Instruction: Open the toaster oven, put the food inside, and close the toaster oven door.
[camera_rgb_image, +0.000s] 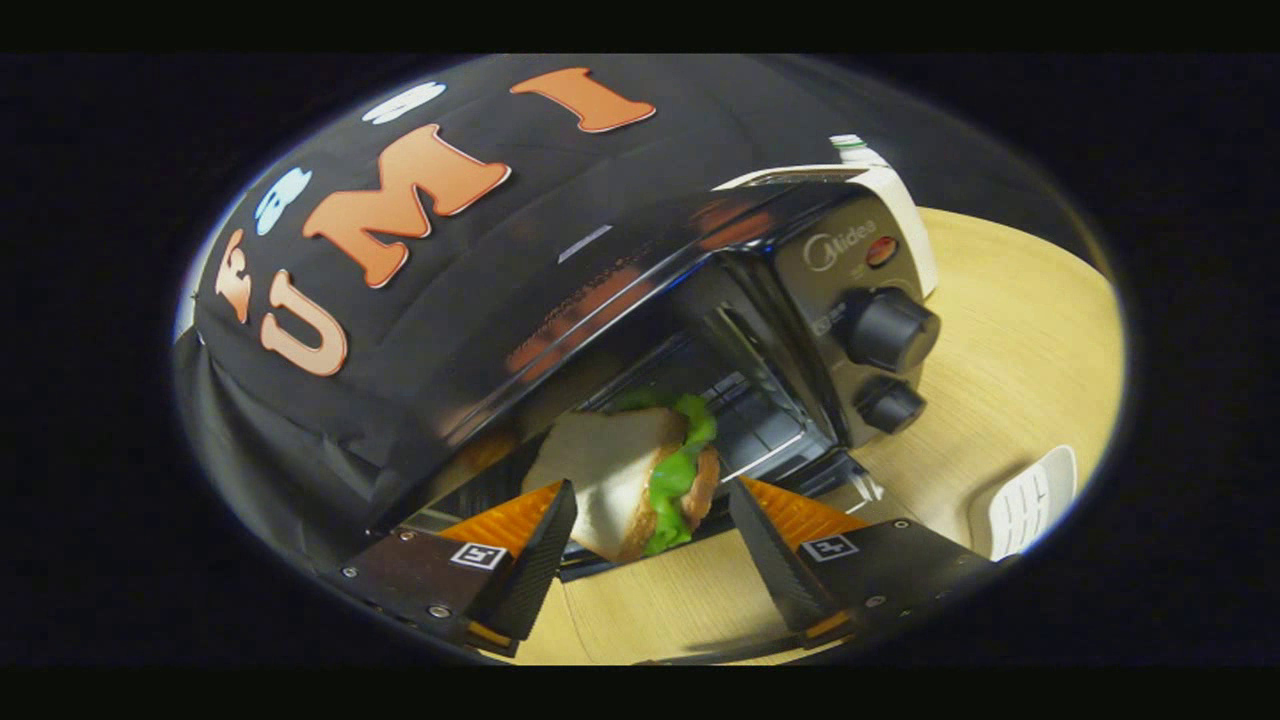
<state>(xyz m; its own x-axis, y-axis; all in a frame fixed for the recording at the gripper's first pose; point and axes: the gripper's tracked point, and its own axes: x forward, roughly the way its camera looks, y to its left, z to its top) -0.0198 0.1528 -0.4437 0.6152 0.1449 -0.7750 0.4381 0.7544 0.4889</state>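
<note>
the toaster oven (700, 330) mouth stands open just ahead of the hand-held gripper (650, 515), whose fingers are spread, but the sandwich (630, 470) fills the gap between them (knobs (885, 330) crowd the right); bare table (1010, 330) lies right.

Black cloth wall (480, 300) behind pale wooden table (1000, 330)
</note>
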